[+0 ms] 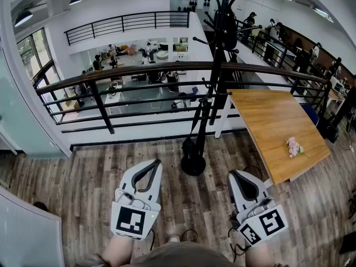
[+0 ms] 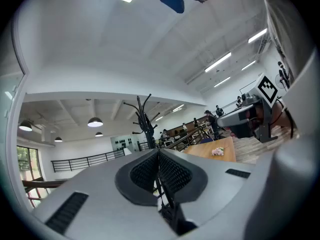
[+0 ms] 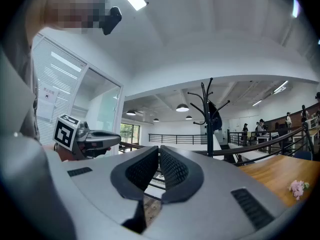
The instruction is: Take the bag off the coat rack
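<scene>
- The coat rack (image 1: 214, 93) runs out past the top edge of the head view, so its topmost hooks are cut off there.
- The bag (image 1: 228, 29) is a dark shape hanging high on the coat rack's upper hooks. Its straps and details are too small to read. From the left gripper view the rack shows, but no bag can be picked out on it.
- A dark, narrow shape hangs low beside the rack's base. I cannot tell what it is.
- The left claw (image 1: 157, 161) is held low in front of the rack's base, a little to its left. It points toward the rack, clenched, with nothing between its pads.
- The right claw (image 1: 232, 173) is level with it, to the right of the base. It is also pressed together and empty, well short of the bag.
- Counted: two claws, one coat rack and one bag.
- There is also one wooden worktop (image 1: 278, 121) right of the rack, carrying one small pink flower bunch (image 1: 293, 146).
</scene>
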Motion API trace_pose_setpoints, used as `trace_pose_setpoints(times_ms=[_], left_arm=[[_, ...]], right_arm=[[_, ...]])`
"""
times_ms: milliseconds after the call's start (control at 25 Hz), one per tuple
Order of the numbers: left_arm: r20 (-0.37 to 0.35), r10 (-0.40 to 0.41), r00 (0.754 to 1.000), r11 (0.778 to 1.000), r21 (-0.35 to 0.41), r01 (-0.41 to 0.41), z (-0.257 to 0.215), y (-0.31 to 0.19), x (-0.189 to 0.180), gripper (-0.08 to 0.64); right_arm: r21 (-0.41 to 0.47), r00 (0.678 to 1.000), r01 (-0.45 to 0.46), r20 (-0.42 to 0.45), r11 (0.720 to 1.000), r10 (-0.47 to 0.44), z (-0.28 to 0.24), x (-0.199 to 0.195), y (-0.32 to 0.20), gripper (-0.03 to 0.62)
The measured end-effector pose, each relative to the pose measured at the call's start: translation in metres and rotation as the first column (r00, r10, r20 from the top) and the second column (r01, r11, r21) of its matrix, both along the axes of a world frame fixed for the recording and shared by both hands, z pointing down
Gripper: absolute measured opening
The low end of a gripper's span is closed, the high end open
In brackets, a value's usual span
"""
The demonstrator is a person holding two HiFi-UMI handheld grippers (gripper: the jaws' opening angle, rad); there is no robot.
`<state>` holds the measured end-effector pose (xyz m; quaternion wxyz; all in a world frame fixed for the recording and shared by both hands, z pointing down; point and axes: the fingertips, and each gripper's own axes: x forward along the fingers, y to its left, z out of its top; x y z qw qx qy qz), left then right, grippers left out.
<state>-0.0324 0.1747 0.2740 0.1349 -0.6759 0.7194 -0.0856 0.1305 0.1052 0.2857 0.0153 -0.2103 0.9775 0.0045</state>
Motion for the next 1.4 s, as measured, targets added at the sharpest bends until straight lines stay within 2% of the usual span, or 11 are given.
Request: trace_pose_setpoints(times_ms=[200, 520, 680, 720, 800, 840, 880, 1000, 1120, 1280, 1400], left_arm=[[-0.043, -0.011, 0.999, 1.0, -0.01, 0.011, 0.004, 0.004, 0.001, 0.018], [-0.09, 0.007, 0.996, 0.999, -0.046, -0.011, 0.019, 0.006, -0.005, 0.018], [-0.096, -0.098, 0.991, 0.995, -0.014, 0.097, 0.02, 0.012, -0.03, 0.02], [-0.104, -0.125, 0.987, 0.992, 0.001, 0.126, 0.019, 0.015, -0.037, 0.02], [-0.146, -0.145, 0.979, 0.989, 0.007, 0.147, 0.022, 0.02, -0.045, 0.027], [-0.167, -0.14, 0.976, 0.99, 0.0, 0.142, 0.026, 0.022, -0.048, 0.085], [-0.175, -0.133, 0.975, 0.991, -0.005, 0.135, 0.03, 0.022, -0.052, 0.121], [-0.164, -0.132, 0.978, 0.991, -0.017, 0.131, 0.039, 0.014, -0.057, 0.123], [-0.17, -0.105, 0.98, 0.994, -0.035, 0.1, 0.046, -0.003, -0.054, 0.161], [-0.195, -0.074, 0.978, 0.996, -0.054, 0.064, 0.053, -0.036, -0.059, 0.161], [-0.178, -0.071, 0.981, 0.995, -0.079, 0.058, 0.059, -0.065, -0.069, 0.161]], right_arm=[[-0.042, 1.0, -0.012, 0.026, 0.999, 0.013, 0.003, 0.001, 0.0, 0.038], [-0.092, 1.0, -0.004, 0.002, 0.996, 0.004, 0.024, -0.008, 0.006, 0.038], [-0.086, 0.999, -0.044, -0.021, 0.995, 0.043, 0.032, -0.018, 0.002, 0.042], [-0.089, 0.998, -0.069, -0.011, 0.994, 0.068, 0.032, -0.018, -0.002, 0.054], [-0.105, 0.993, -0.118, 0.006, 0.987, 0.12, 0.035, -0.017, -0.008, 0.206], [-0.113, 0.99, -0.136, 0.007, 0.984, 0.138, 0.039, -0.016, -0.01, 0.241], [-0.119, 0.989, -0.148, 0.002, 0.982, 0.149, 0.042, -0.016, -0.012, 0.244], [-0.128, 0.989, -0.148, -0.03, 0.981, 0.145, 0.052, -0.017, -0.018, 0.244], [-0.133, 0.988, -0.154, -0.047, 0.979, 0.149, 0.059, -0.018, -0.03, 0.244], [-0.143, 0.987, -0.158, -0.04, 0.977, 0.153, 0.065, -0.028, -0.056, 0.244], [-0.143, 0.986, -0.166, -0.014, 0.976, 0.165, 0.066, -0.037, -0.083, 0.241]])
